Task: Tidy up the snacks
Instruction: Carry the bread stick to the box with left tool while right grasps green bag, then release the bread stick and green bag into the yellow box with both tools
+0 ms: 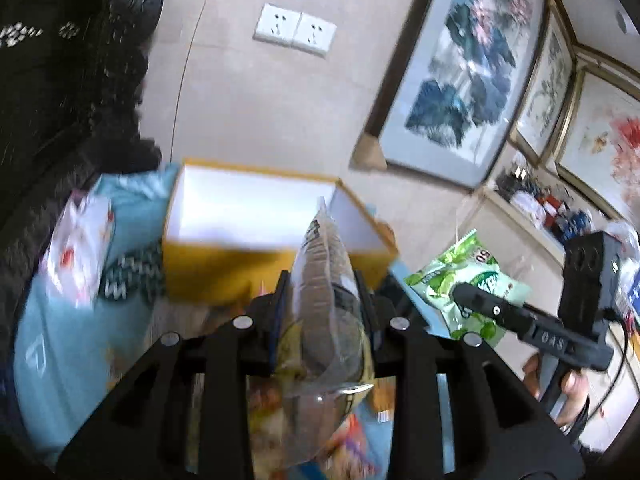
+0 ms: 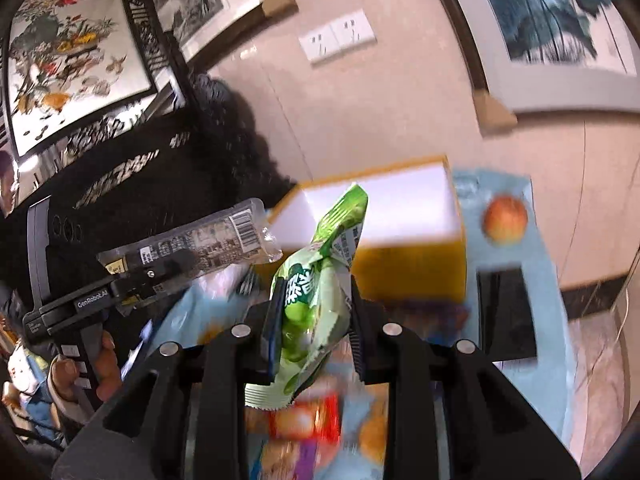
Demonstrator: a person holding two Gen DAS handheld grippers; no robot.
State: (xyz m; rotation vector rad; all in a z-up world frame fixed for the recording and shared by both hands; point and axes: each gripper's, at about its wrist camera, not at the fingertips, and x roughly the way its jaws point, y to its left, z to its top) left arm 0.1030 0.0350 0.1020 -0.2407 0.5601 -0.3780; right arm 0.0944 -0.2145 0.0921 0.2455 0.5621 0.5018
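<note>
My left gripper (image 1: pixel 324 300) is shut on a clear snack bag with brown contents (image 1: pixel 324 280), held up in front of an open yellow box with a white inside (image 1: pixel 248 208). My right gripper (image 2: pixel 312 304) is shut on a green snack bag (image 2: pixel 312 292), held up near the same yellow box (image 2: pixel 400 216). Each gripper shows in the other's view: the right one with the green bag (image 1: pixel 472 280) at the right, the left one with the clear bag (image 2: pixel 192 244) at the left. More snack packets (image 2: pixel 304 420) lie blurred below on the light blue cloth.
A light blue cloth (image 1: pixel 60 340) covers the table. A white and red packet (image 1: pixel 80 248) lies left of the box. An apple (image 2: pixel 505 219) and a black flat object (image 2: pixel 506 316) lie right of the box. Framed paintings (image 1: pixel 460 68) lean on the wall behind.
</note>
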